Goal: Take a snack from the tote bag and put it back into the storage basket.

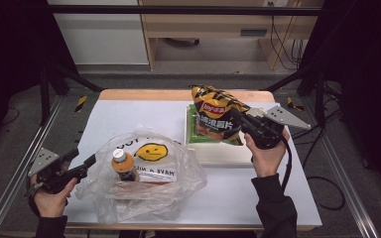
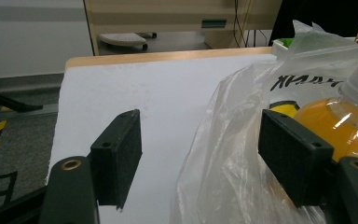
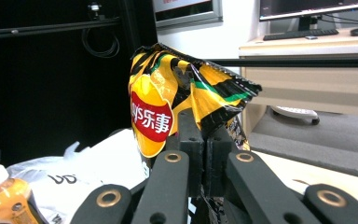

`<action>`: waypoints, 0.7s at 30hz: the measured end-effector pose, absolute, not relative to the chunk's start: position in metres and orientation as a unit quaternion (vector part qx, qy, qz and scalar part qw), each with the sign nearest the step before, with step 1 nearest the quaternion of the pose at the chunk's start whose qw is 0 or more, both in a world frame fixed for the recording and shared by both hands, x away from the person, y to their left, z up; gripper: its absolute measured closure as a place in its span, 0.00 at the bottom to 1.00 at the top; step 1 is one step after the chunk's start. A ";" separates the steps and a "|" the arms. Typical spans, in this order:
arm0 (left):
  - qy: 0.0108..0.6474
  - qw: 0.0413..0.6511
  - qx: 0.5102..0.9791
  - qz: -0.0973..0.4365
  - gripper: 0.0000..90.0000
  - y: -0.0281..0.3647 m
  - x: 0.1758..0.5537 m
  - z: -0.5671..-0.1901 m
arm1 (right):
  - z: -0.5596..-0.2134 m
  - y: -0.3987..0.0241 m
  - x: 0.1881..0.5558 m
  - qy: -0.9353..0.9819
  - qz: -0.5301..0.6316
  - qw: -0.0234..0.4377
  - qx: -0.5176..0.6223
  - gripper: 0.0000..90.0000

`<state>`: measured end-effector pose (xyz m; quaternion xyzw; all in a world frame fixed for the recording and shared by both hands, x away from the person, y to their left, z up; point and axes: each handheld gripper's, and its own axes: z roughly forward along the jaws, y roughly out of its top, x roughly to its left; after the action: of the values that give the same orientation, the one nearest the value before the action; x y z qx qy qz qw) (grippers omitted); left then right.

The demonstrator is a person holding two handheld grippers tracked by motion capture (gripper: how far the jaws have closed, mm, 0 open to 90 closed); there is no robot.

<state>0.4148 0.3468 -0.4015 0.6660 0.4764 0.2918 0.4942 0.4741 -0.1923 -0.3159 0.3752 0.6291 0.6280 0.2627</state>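
White counter [image 1: 258, 188] carries a plastic bag [image 1: 144, 173] with a bottle [image 1: 123, 163] inside, where the released left tool [image 1: 82, 166] waits at its edge, while the right tool [image 1: 245, 124], clenched on a chips packet [image 1: 217, 116], carries it above a tray [image 1: 218, 151], probably next toward the bag opening.

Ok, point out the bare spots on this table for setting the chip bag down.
Bare table lies behind the plastic bag, left of the white tray. Another patch lies at the front right corner. The tray and the bag with its juice bottle are crowded.
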 end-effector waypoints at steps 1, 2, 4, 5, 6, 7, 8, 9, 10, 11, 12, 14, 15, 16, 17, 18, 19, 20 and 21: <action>0.477 0.494 0.667 0.291 0.33 0.347 0.415 -0.402 | -0.319 -0.198 0.475 0.627 0.628 0.266 0.377 0.99; 0.477 0.494 0.667 0.291 0.33 0.347 0.415 -0.402 | -0.319 -0.198 0.475 0.627 0.628 0.266 0.377 0.99; 0.477 0.493 0.667 0.291 0.33 0.346 0.415 -0.402 | -0.321 -0.204 0.476 0.627 0.624 0.265 0.385 0.99; 0.476 0.493 0.668 0.290 0.33 0.346 0.415 -0.402 | -0.322 -0.206 0.476 0.625 0.624 0.265 0.387 0.99; 0.477 0.492 0.668 0.290 0.33 0.346 0.416 -0.403 | -0.323 -0.208 0.477 0.624 0.624 0.266 0.388 0.99; 0.477 0.492 0.668 0.290 0.33 0.346 0.416 -0.403 | -0.323 -0.210 0.478 0.623 0.623 0.267 0.389 0.99; 0.477 0.491 0.669 0.290 0.33 0.346 0.416 -0.403 | -0.324 -0.211 0.478 0.624 0.622 0.266 0.391 0.99; 0.477 0.491 0.669 0.290 0.33 0.346 0.416 -0.403 | -0.324 -0.213 0.480 0.624 0.621 0.271 0.390 0.99; 0.477 0.491 0.669 0.290 0.33 0.346 0.416 -0.403 | -0.324 -0.215 0.480 0.622 0.621 0.268 0.395 0.99; 0.477 0.491 0.669 0.290 0.33 0.346 0.416 -0.403 | -0.324 -0.215 0.480 0.622 0.621 0.268 0.395 0.99; 0.478 0.491 0.668 0.289 0.33 0.346 0.416 -0.404 | -0.325 -0.218 0.482 0.619 0.621 0.271 0.397 0.99; 0.478 0.491 0.668 0.289 0.33 0.346 0.417 -0.404 | -0.325 -0.220 0.485 0.617 0.622 0.273 0.398 0.99; 0.478 0.491 0.668 0.289 0.33 0.346 0.417 -0.404 | -0.325 -0.220 0.485 0.617 0.622 0.273 0.398 0.99; 0.477 0.491 0.669 0.288 0.33 0.346 0.417 -0.404 | -0.326 -0.222 0.487 0.616 0.621 0.272 0.403 0.99; 0.477 0.491 0.669 0.288 0.33 0.346 0.417 -0.404 | -0.326 -0.222 0.487 0.616 0.621 0.272 0.403 0.99; 0.477 0.490 0.670 0.288 0.33 0.345 0.417 -0.405 | -0.328 -0.224 0.490 0.616 0.618 0.273 0.406 0.99; 0.477 0.490 0.670 0.288 0.33 0.345 0.417 -0.405 | -0.328 -0.225 0.492 0.615 0.617 0.272 0.409 0.99; 0.478 0.490 0.670 0.288 0.33 0.345 0.417 -0.405 | -0.329 -0.226 0.493 0.615 0.615 0.275 0.410 0.99; 0.478 0.490 0.670 0.288 0.33 0.346 0.417 -0.405 | -0.330 -0.226 0.494 0.615 0.614 0.277 0.411 0.99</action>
<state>0.4174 0.3457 -0.4055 0.6704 0.4776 0.2876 0.4896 0.4944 -0.2263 -0.3295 0.4105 0.6146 0.6140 0.2769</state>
